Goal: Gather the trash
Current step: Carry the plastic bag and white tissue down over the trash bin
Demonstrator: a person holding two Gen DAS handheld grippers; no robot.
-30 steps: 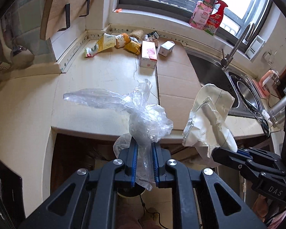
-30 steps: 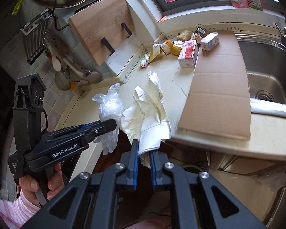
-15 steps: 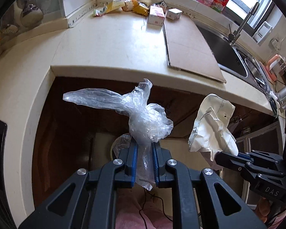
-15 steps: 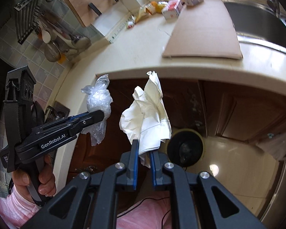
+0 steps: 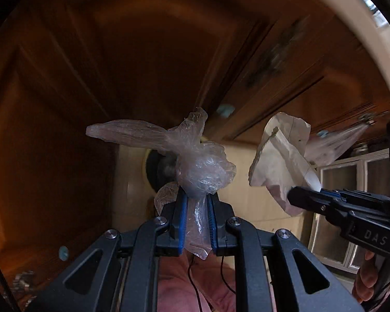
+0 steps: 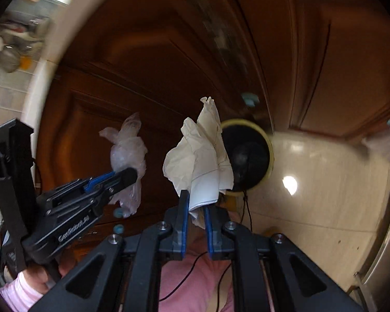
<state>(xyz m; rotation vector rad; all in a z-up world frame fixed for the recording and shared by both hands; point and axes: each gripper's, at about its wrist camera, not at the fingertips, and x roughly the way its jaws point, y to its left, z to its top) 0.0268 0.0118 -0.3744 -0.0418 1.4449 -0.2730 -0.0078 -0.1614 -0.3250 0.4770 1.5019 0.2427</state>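
My left gripper is shut on a crumpled clear plastic bag; it also shows in the right wrist view. My right gripper is shut on a crumpled white paper, also seen at the right of the left wrist view. A round trash bin with a yellow rim and black liner stands on the floor beyond the paper. In the left wrist view the bin is partly hidden behind the plastic bag. Both grippers are held side by side above the floor.
Dark brown wooden cabinet doors fill the background, under the pale counter edge. The floor is glossy beige tile. A steel appliance edge stands at the right. My pink-clothed lap is below.
Both grippers have dropped from counter height to below the counter edge and tilted down towards the floor. The countertop has left view and the trash bin is closer. Both still hold their trash.
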